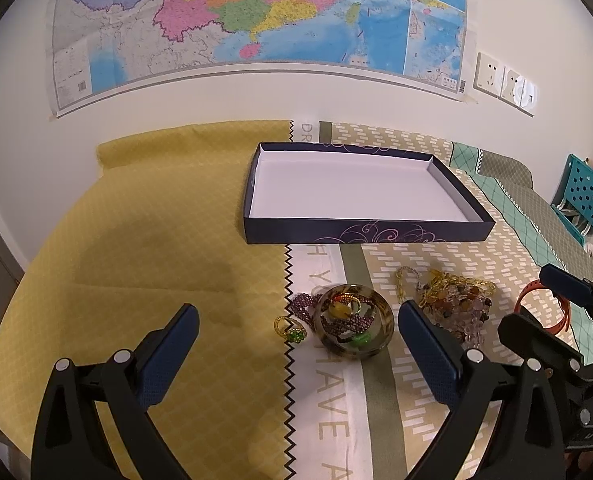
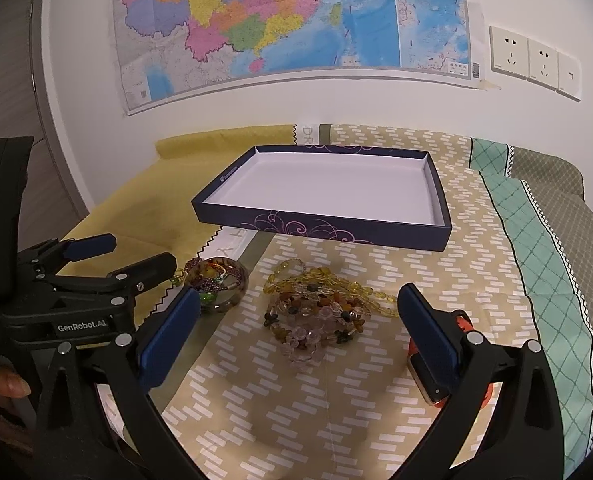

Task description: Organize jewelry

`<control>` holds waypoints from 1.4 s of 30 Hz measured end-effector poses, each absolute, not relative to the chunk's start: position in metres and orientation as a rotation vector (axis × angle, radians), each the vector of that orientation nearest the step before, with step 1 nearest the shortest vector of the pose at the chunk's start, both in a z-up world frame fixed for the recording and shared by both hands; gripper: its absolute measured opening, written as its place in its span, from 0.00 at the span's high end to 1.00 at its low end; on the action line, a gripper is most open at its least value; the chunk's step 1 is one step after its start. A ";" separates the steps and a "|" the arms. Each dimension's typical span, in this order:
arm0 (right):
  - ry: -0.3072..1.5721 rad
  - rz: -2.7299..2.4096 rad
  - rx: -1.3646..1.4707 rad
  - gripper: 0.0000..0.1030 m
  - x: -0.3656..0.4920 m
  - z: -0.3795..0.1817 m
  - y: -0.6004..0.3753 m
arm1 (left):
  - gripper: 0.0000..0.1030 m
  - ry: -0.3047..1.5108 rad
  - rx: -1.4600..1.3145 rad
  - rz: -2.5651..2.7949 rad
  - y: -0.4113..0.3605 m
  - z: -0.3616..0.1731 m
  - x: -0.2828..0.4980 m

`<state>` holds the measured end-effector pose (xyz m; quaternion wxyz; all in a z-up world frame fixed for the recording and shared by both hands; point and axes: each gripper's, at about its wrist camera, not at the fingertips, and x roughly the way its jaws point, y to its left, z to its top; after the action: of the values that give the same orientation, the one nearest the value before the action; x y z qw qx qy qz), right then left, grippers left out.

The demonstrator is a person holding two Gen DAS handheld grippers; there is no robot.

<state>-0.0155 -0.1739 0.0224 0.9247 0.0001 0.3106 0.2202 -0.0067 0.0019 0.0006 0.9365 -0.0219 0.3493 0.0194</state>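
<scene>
One navy tray (image 1: 366, 232), one glass bangle (image 1: 353, 321), one green-stoned ring (image 1: 292, 330), one bead heap (image 2: 316, 314) and one orange strap (image 1: 536, 310) sit on a cloth-covered tabletop (image 1: 136, 248) below a wall map (image 1: 256, 20). Left gripper (image 1: 298, 334) and right gripper (image 2: 298, 320) both gape, jaws empty, bangle mid-frame between the left jaws, beads between the right.

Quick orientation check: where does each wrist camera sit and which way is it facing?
Left wrist: on the left gripper, facing the wall map over the glass bowl; the right gripper shows at right.
Right wrist: on the right gripper, over the bead necklaces; the left gripper and a thumb show at left.
Both share the empty box lid.
</scene>
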 end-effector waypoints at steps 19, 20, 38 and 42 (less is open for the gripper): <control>0.643 0.456 0.012 0.05 -0.015 0.021 -0.178 | 0.06 0.707 -0.039 0.036 0.001 0.002 -0.010; 0.644 0.456 0.012 0.05 -0.016 0.021 -0.178 | 0.06 0.708 -0.040 0.035 0.001 0.002 -0.010; 0.645 0.460 0.015 0.05 -0.015 0.021 -0.178 | 0.06 0.711 -0.040 0.033 0.001 0.001 -0.011; 0.644 0.458 0.017 0.05 -0.015 0.021 -0.178 | 0.06 0.712 -0.040 0.033 0.001 0.001 -0.011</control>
<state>-0.0152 -0.1775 0.0208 0.9230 0.0080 0.3135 0.2230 -0.0112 0.0006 0.0006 0.9370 -0.0194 0.3485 0.0161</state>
